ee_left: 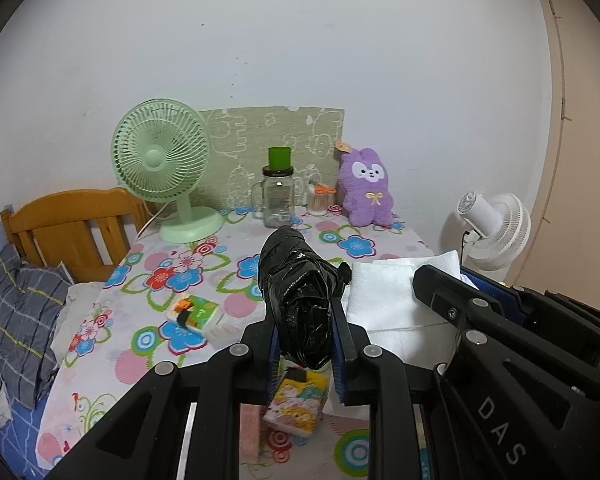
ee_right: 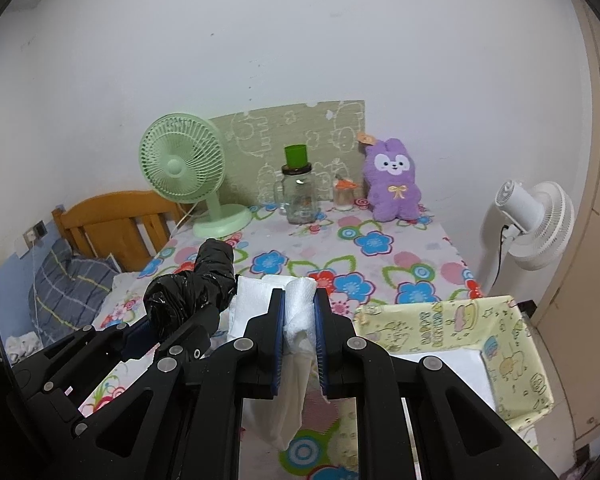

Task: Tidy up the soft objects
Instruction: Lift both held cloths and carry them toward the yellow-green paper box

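1. Two fans are counted: one green desk fan [ee_left: 160,160] and one white standing fan [ee_left: 496,224].
2. One purple plush toy [ee_left: 366,188] is seen.
3. One glass mug jar [ee_left: 278,200] is counted (a green cup [ee_left: 280,158] is set on its lid).
4. One cotton-swab container [ee_left: 320,200] is seen.
5. Two cartoon tissue packs are counted: a green one [ee_left: 192,312] and a yellow one [ee_left: 298,404].
6. One black plastic bag roll [ee_left: 300,300] and one white paper towel [ee_right: 300,312] are counted.
7. One patterned yellow box [ee_right: 480,320] is seen.
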A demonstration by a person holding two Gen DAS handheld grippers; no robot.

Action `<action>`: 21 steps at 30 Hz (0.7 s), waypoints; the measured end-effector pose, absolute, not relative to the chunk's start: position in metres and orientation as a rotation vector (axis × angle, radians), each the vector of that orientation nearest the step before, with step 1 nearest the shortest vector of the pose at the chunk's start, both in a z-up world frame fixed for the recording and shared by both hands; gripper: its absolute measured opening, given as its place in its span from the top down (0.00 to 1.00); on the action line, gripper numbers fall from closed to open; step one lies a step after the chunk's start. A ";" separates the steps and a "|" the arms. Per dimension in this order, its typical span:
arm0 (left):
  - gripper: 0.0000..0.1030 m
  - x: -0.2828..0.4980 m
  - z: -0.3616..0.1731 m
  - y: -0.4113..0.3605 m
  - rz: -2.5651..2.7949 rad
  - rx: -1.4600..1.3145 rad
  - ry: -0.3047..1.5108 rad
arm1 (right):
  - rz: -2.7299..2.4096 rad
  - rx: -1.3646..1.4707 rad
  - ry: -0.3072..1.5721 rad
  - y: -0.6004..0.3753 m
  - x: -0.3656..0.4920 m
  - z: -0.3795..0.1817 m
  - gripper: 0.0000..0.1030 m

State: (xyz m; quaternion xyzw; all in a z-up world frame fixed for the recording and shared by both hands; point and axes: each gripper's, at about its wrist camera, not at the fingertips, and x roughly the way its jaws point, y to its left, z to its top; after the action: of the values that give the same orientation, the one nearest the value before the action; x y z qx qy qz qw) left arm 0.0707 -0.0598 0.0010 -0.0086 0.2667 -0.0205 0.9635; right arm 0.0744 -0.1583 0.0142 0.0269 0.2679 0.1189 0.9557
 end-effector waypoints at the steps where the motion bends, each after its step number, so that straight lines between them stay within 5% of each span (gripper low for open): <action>1: 0.81 0.072 0.001 -0.063 -0.045 -0.018 0.538 | 0.239 0.055 0.543 -0.161 0.074 0.014 0.84; 21: 0.81 0.095 -0.001 -0.124 -0.126 -0.007 0.537 | 0.154 0.080 0.527 -0.226 0.090 0.013 0.84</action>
State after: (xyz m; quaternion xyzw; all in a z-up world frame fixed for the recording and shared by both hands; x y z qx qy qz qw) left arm 0.0949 -0.1242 -0.0005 -0.0033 0.2651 -0.0624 0.9622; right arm 0.0903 -0.2263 0.0131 0.0395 0.2600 0.0759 0.9618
